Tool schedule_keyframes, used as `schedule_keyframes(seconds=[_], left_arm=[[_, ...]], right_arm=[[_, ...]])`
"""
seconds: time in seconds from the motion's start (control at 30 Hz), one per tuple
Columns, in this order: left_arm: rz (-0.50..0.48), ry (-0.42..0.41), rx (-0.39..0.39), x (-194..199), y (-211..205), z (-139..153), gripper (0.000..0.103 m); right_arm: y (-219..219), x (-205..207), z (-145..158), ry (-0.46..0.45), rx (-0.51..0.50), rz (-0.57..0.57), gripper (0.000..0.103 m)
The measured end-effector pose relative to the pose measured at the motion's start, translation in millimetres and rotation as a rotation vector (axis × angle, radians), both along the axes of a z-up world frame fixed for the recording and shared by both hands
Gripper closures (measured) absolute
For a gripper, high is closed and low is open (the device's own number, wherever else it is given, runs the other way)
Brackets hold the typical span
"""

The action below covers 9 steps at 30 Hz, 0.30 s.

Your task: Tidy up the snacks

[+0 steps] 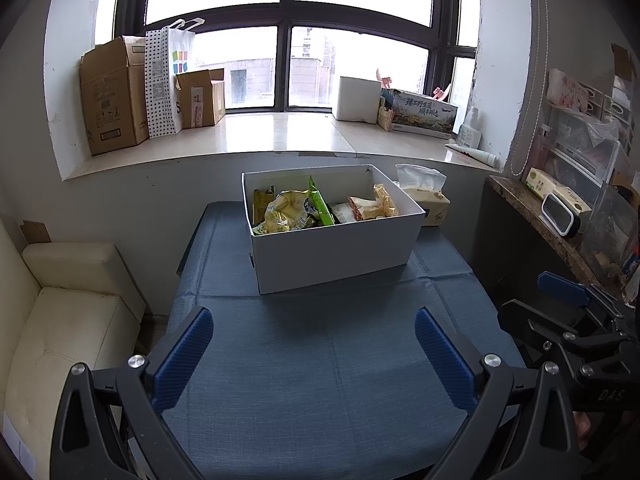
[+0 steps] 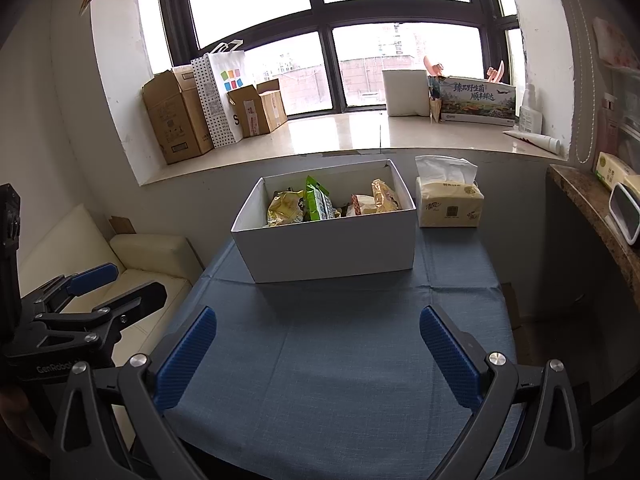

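A white cardboard box (image 1: 336, 256) (image 2: 332, 248) stands at the far end of a table covered in blue cloth (image 1: 320, 360) (image 2: 320, 360). Inside lie several snack packets: a yellow bag (image 1: 286, 210) (image 2: 286, 206), an upright green pouch (image 1: 320, 202) (image 2: 316, 198) and a golden bag (image 1: 384, 200) (image 2: 384, 196). My left gripper (image 1: 314, 354) hovers open over the near cloth, nothing between its blue pads. My right gripper (image 2: 318, 354) is likewise open and empty, well short of the box. Each gripper shows at the edge of the other's view.
A tissue pack (image 1: 426, 200) (image 2: 448, 200) sits right of the box. A cream sofa (image 1: 60, 320) (image 2: 132, 256) is left of the table, a stone counter (image 1: 540, 216) (image 2: 600, 208) to the right. Cardboard boxes (image 1: 116, 96) and bags line the window sill behind.
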<state>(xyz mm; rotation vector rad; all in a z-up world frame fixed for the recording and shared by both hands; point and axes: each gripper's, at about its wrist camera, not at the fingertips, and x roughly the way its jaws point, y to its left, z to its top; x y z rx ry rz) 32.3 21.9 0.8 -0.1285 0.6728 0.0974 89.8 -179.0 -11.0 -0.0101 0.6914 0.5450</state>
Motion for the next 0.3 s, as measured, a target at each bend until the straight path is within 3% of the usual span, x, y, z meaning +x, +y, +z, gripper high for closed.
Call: schedule_keyframes(seconds=[0.3], left_arm=[[0.002,0.004,0.005,0.8,-0.9,-1.0,0.000]], right_arm=[[-1.1,0.7,-0.2,0.002,0.001,-0.001,0.000]])
